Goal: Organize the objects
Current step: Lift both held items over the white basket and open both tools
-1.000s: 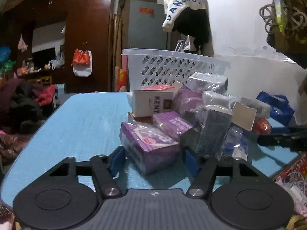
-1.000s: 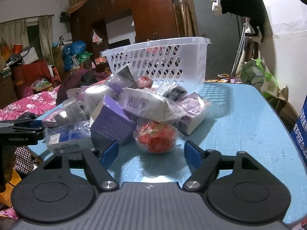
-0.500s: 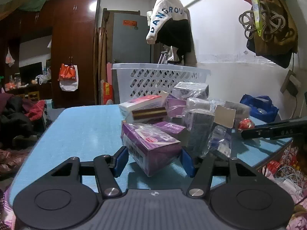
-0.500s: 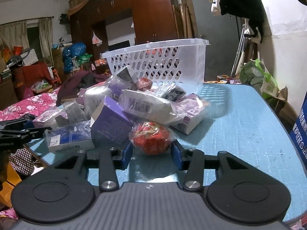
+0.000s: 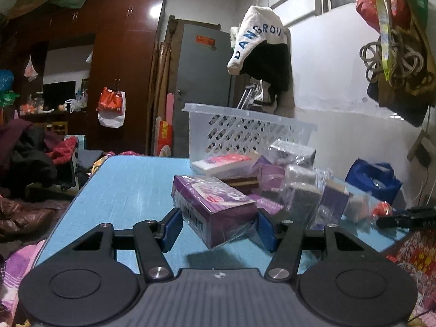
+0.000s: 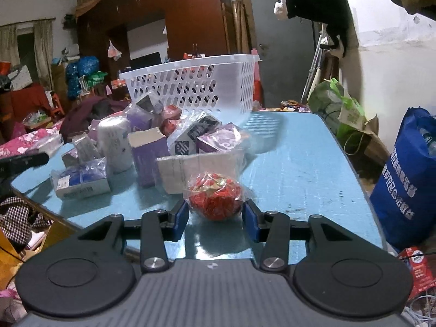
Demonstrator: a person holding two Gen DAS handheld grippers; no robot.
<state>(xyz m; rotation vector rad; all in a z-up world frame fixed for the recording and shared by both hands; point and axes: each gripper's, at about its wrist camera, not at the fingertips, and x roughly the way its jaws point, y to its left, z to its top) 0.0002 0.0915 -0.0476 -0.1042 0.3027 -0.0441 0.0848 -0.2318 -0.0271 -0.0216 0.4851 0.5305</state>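
Observation:
My left gripper (image 5: 218, 227) is shut on a purple box (image 5: 212, 207) wrapped in clear film and holds it above the blue table (image 5: 130, 182). My right gripper (image 6: 215, 218) is shut on a red wrapped ball (image 6: 215, 200) and holds it just above the table (image 6: 299, 169). A pile of small boxes and packets (image 6: 152, 141) lies mid-table; it also shows in the left wrist view (image 5: 286, 174). A white perforated basket (image 6: 196, 81) stands behind the pile, also in the left wrist view (image 5: 245, 128).
A blue bag (image 6: 408, 185) stands off the table's right side. The table edge (image 6: 54, 209) runs close to the pile on the left. Clothes and clutter (image 5: 27, 169) fill the room beyond. The other gripper's dark tip (image 5: 408, 215) shows at right.
Both grippers closed on their objects and lifted them: the left took the purple box off the table, the right clamped the red ball and raised it away from the pile.

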